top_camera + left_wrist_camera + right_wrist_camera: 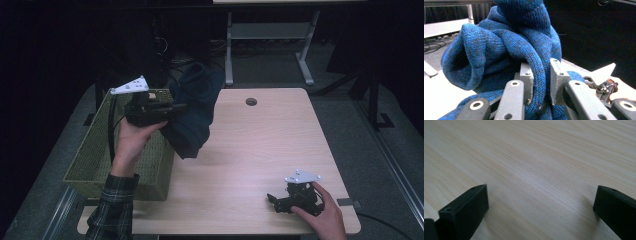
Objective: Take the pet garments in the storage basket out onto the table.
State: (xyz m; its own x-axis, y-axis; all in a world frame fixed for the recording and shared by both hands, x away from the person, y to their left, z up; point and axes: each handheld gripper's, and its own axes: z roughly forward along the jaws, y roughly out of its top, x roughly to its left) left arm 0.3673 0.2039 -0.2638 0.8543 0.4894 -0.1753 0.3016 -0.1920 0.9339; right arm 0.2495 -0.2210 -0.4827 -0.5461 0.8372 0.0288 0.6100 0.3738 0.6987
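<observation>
The pale wooden worktop [260,150] carries a green woven basket [95,155] along its left edge. A blue knitted garment [192,112] hangs in the air just right of the basket's far end, its lower fold dangling above the wood. The left tongs [541,82], raised over the basket, are clamped on a rolled fold of that knit. The right tongs [541,210] rest low at the near right corner, jaws wide apart over bare wood.
</observation>
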